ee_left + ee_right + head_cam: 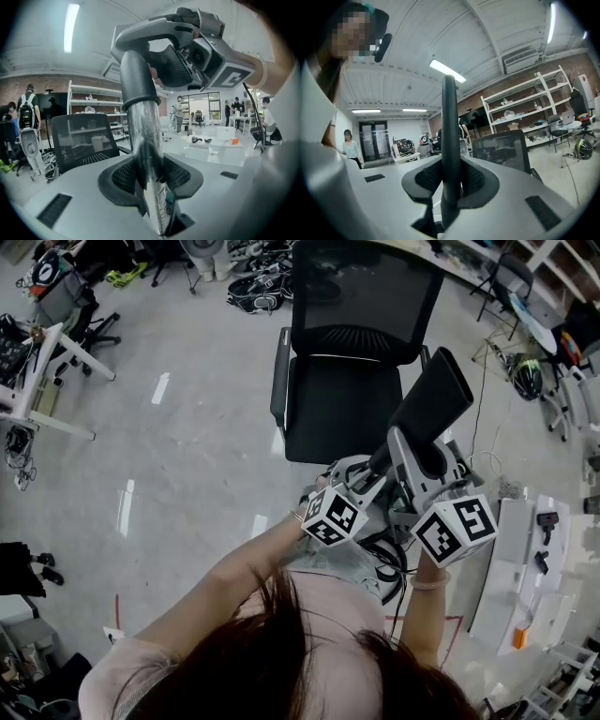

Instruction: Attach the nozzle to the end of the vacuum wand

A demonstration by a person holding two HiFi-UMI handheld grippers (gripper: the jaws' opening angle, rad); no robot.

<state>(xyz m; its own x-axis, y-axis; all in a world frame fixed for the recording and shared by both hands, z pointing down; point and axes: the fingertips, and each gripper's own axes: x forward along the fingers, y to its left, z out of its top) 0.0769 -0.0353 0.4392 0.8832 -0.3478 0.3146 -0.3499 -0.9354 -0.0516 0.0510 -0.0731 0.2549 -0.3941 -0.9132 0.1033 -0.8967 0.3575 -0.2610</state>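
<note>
Head view: office chair ahead; left tongs clamp wand, right tongs clamp nozzle.

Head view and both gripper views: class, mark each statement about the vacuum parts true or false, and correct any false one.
1. The left gripper grips a shiny metal wand. True.
2. The right gripper is empty. False: its jaws clamp the dark nozzle.
3. A black chair stands beyond the grippers. True.
4. The nozzle lies on the floor. False: it is held up in the air, in front of the chair.
</note>
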